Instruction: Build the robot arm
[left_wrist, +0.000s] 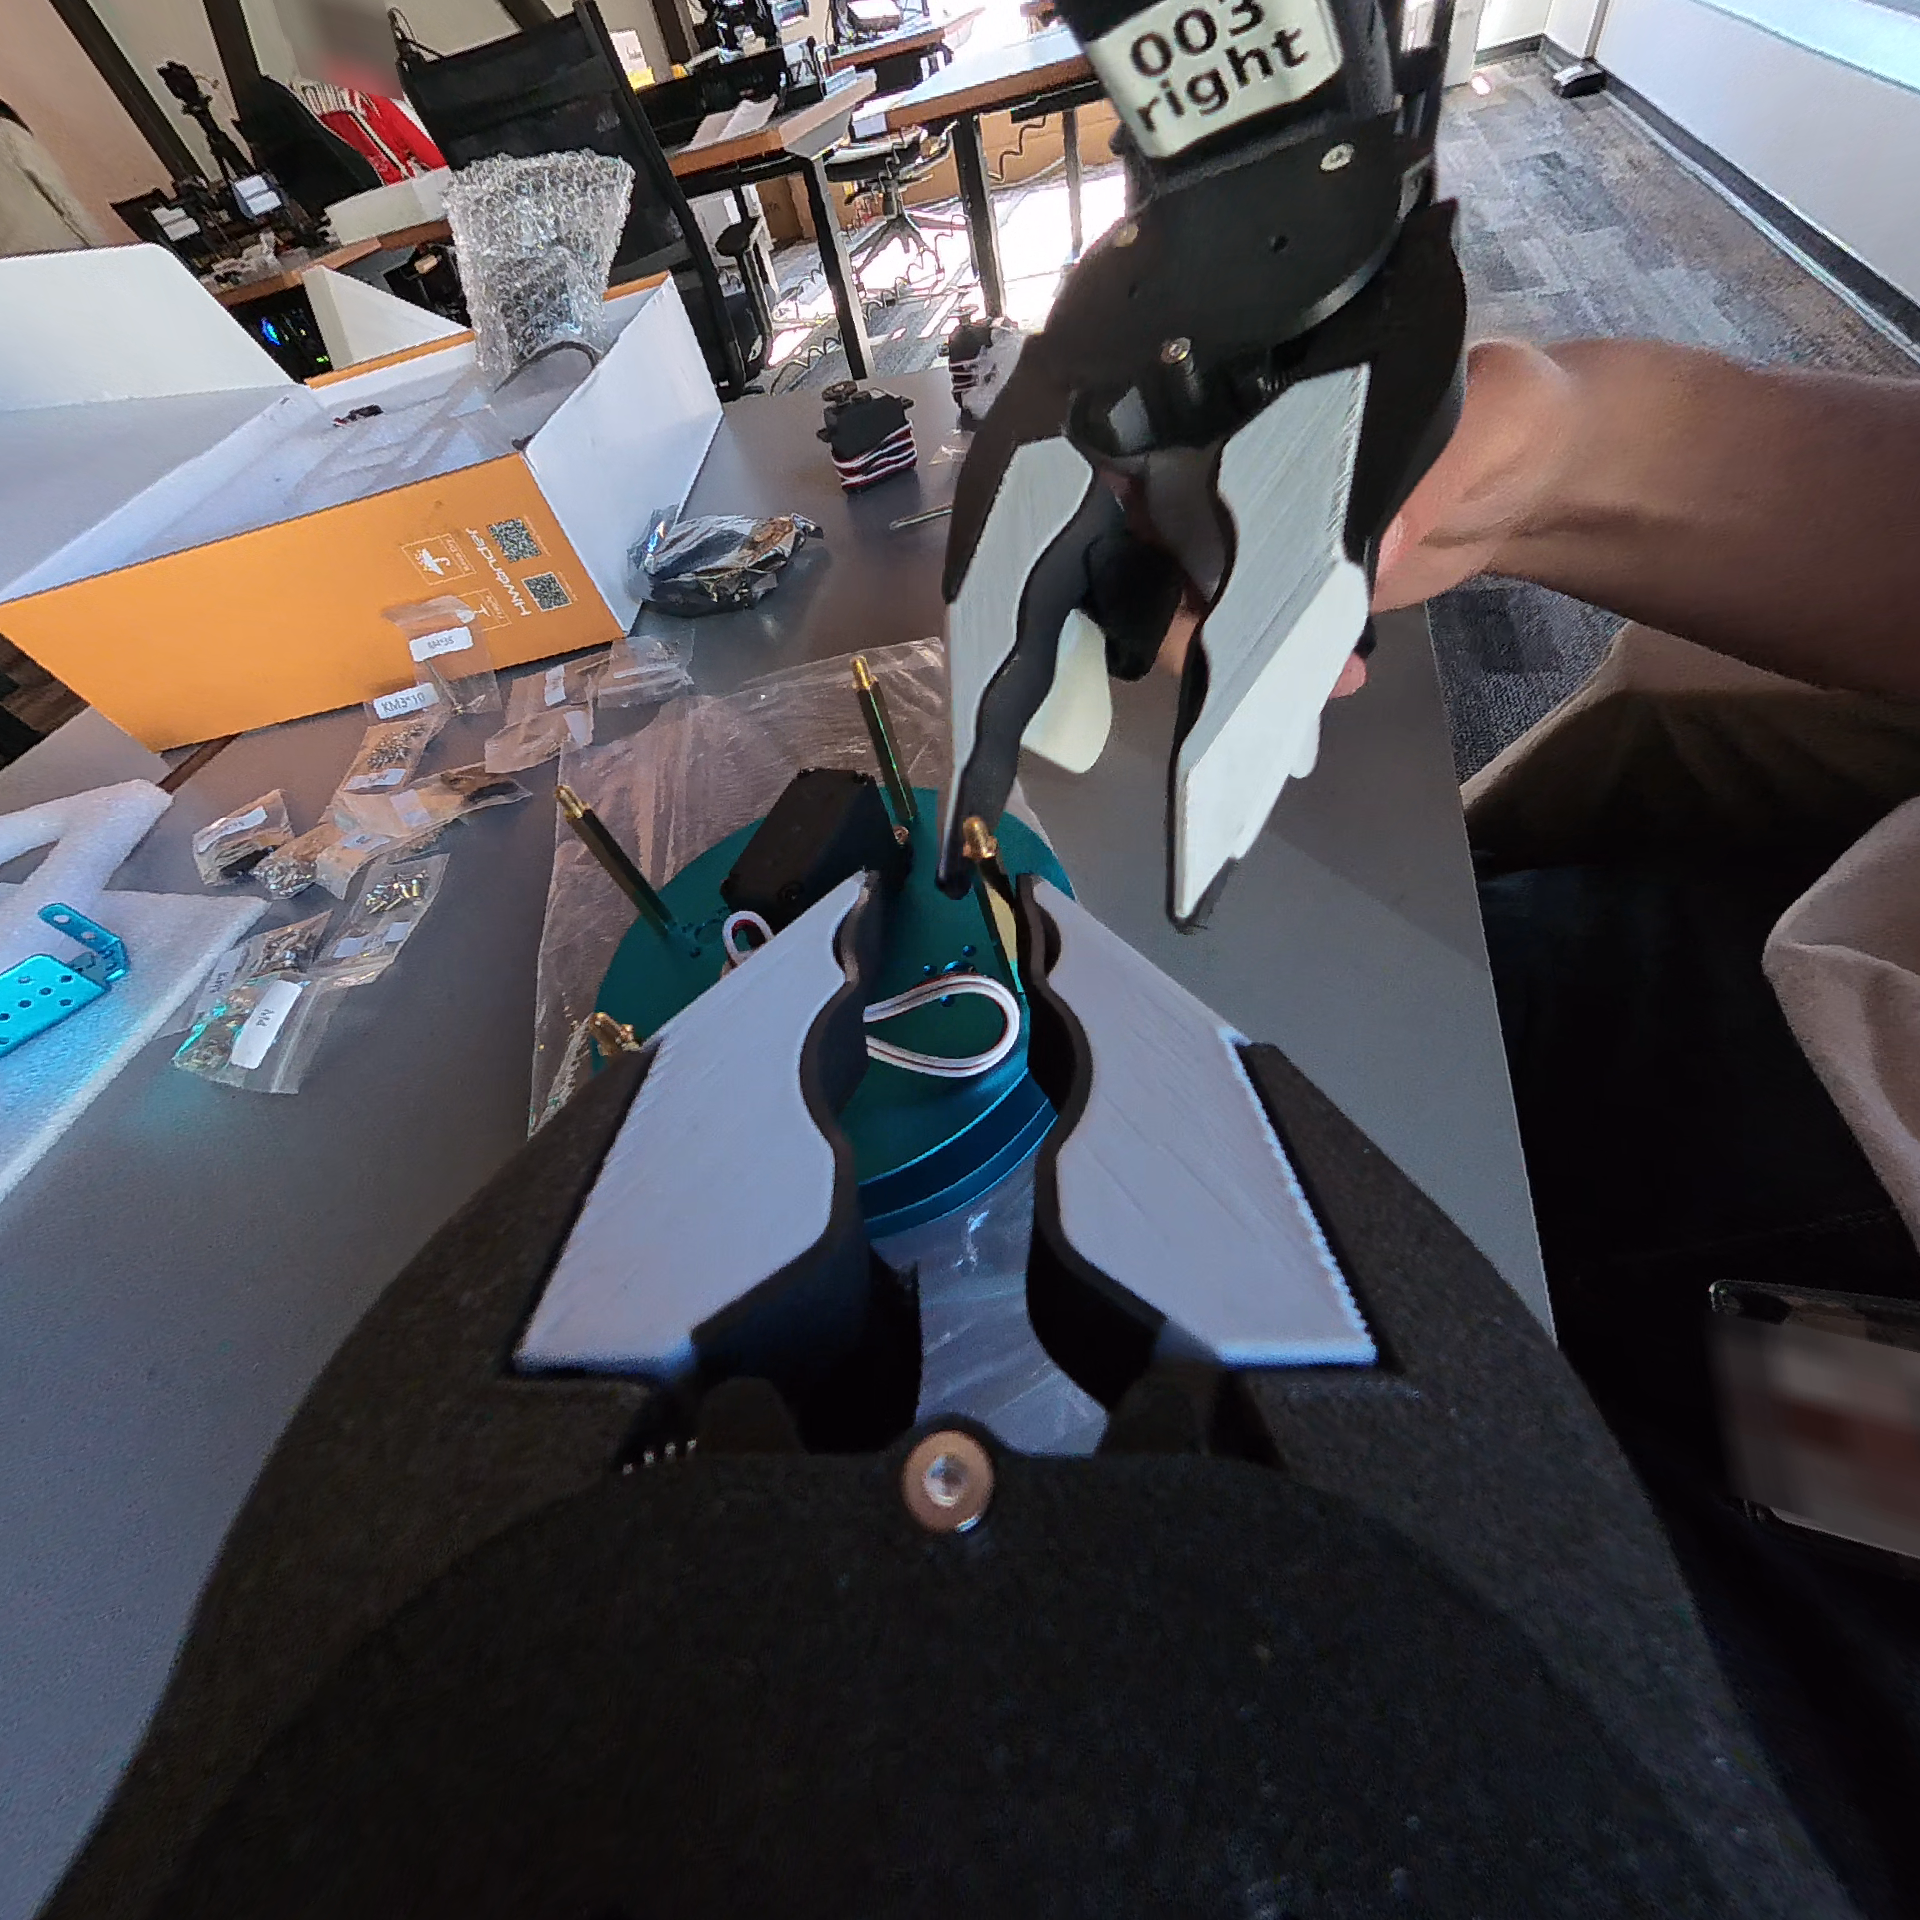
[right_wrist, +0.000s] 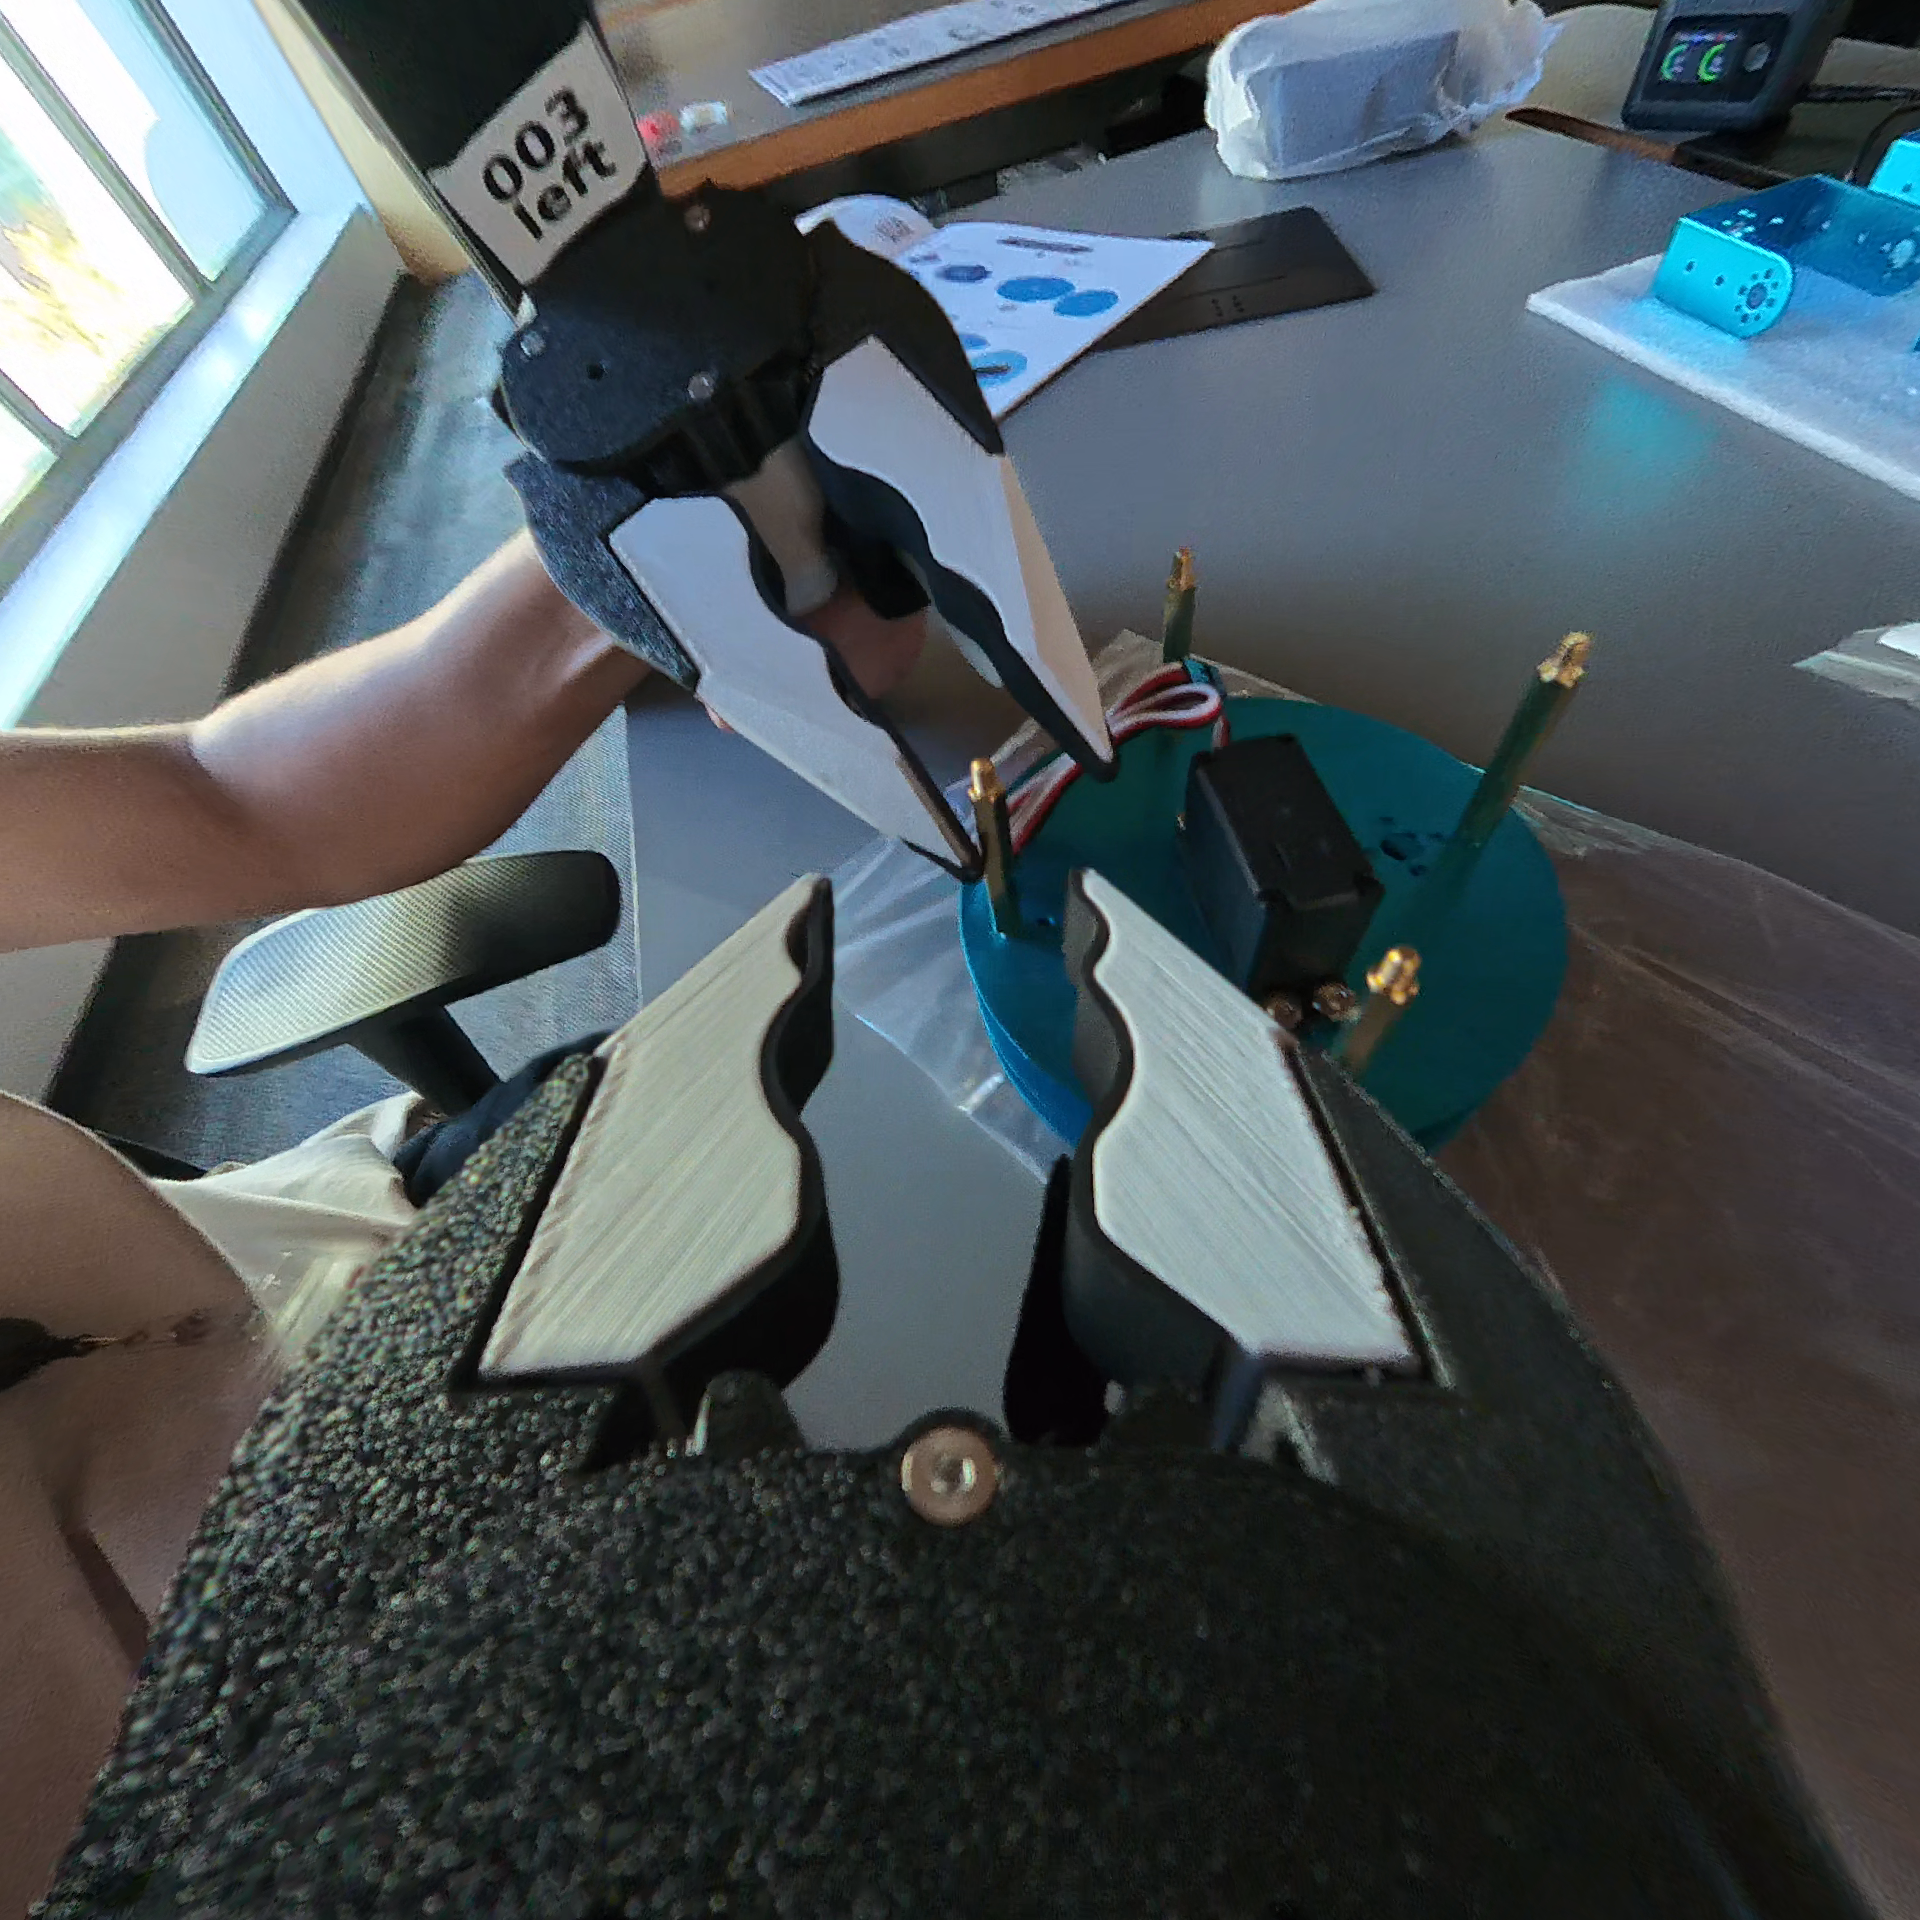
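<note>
The left gripper (left_wrist: 940, 894) is released, its fingers spread on either side of a round teal disc (left_wrist: 935, 1143) that sits on a clear plastic sheet (left_wrist: 665, 790) on the grey surface (left_wrist: 312, 1195). Between the fingers loops a white, red and brown wire (left_wrist: 935, 1023). A black box-shaped motor (left_wrist: 800, 842) stands on the disc just past the fingertips at 11 o'clock, and slim green posts with brass tips (left_wrist: 883, 727) rise from the disc around it.

The right gripper (left_wrist: 1070, 904) comes down from 1 o'clock, also released and holding nothing; its nearer fingertip is just beside the brass tip of one post, and contact cannot be made out. In the right wrist view, the same post (right_wrist: 992, 842) stands between that gripper's own fingers, with the left gripper's tip right beside it.

At 9 to 10 o'clock in the left wrist view lie small clear bags of screws (left_wrist: 343, 862), and a blue metal bracket (left_wrist: 52, 966) on white foam (left_wrist: 73, 831). Beyond them at 10 o'clock is an open orange and white box (left_wrist: 312, 582) holding bubble wrap (left_wrist: 535, 249). At 12 o'clock sit a crumpled dark bag (left_wrist: 717, 561) and another motor (left_wrist: 868, 436) wrapped in its wire.
</note>
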